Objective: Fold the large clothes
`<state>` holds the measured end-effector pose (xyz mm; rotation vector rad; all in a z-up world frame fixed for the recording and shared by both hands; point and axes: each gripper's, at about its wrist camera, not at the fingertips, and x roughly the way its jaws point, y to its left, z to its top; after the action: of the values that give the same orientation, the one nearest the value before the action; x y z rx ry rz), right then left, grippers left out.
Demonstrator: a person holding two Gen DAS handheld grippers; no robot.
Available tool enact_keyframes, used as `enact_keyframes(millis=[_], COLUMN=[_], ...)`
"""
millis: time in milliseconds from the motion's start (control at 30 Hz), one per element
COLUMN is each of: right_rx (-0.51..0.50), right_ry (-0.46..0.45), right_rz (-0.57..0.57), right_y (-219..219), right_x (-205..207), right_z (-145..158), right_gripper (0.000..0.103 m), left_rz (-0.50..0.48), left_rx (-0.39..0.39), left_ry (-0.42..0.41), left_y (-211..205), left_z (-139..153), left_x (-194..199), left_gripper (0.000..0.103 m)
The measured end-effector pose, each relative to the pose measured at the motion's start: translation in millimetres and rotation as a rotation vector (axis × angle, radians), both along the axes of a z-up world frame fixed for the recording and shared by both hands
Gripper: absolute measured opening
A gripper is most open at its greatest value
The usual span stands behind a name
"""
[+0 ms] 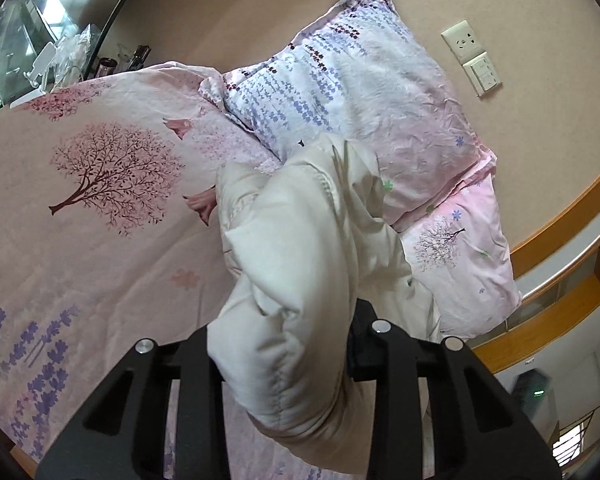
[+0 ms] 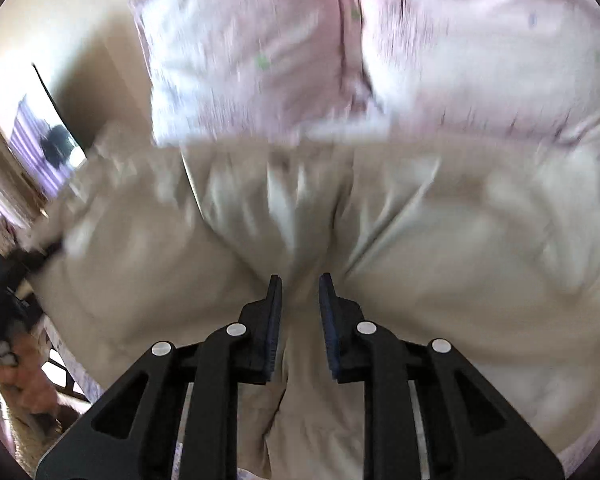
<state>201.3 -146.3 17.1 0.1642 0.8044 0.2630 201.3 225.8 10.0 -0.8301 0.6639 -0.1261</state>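
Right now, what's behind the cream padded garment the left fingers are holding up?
Behind the cream padded garment a pink floral pillow leans against the beige wall, on a pink tree-print bedspread. The garment covers the pillow's lower edge and the bedspread directly behind it.

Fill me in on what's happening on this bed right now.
A person is working with two handheld grippers on a cream padded garment lying on a bed with a pink tree-print quilt and a flowered pillow. The left gripper has a thick bunch of the garment between its fingers, lifted off the bedding. The right gripper is pinched on a fold of the same cream fabric; that view is motion-blurred. The garment is still bunched, not yet folded flat.
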Motion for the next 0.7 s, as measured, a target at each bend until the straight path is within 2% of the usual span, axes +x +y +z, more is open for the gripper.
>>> enact_keyframes(millis=[33,100,167,200,267,367,567,700], right_rx=[0.023,0.036,0.020,-0.024,-0.027,-0.028,0.025,-0.025], right_ry=[-0.021,-0.001,0.070,0.150,0.273,0.345,0.277,0.306], right_rz=[0.022,0.056,0.085,0.070,0.054,0.062,0.115,0.112], right_y=[0,7,22,32,37,39,26,34], right_x=[1,10,33,52,82,98,59,64], right_z=[10,13,3,-11,-38,-42,-24,-46], right_gripper=[0.022,0.016,0.011,0.009,0.005,0.005,0.006,0.004], left_rz=[0.000,-0.002,-0.006,-0.008,-0.027,-0.042,-0.072,-0.121], left_rx=[-0.001,0.004,0.013,0.015,0.020,0.080,0.111,0.127], left_ry=[-0.001,-0.008,-0.021,-0.029,-0.053,-0.090,-0.141,-0.175], left_y=[0,-1,-3,-3,-8,-20,-32,-50], left_z=[0,0,4,5,9,21,38,50], left_x=[1,0,0,-1,-3,-5,-8,-9], left_gripper=[0.033,0.033,0.033,0.033,0.033,0.033,0.033,0.033])
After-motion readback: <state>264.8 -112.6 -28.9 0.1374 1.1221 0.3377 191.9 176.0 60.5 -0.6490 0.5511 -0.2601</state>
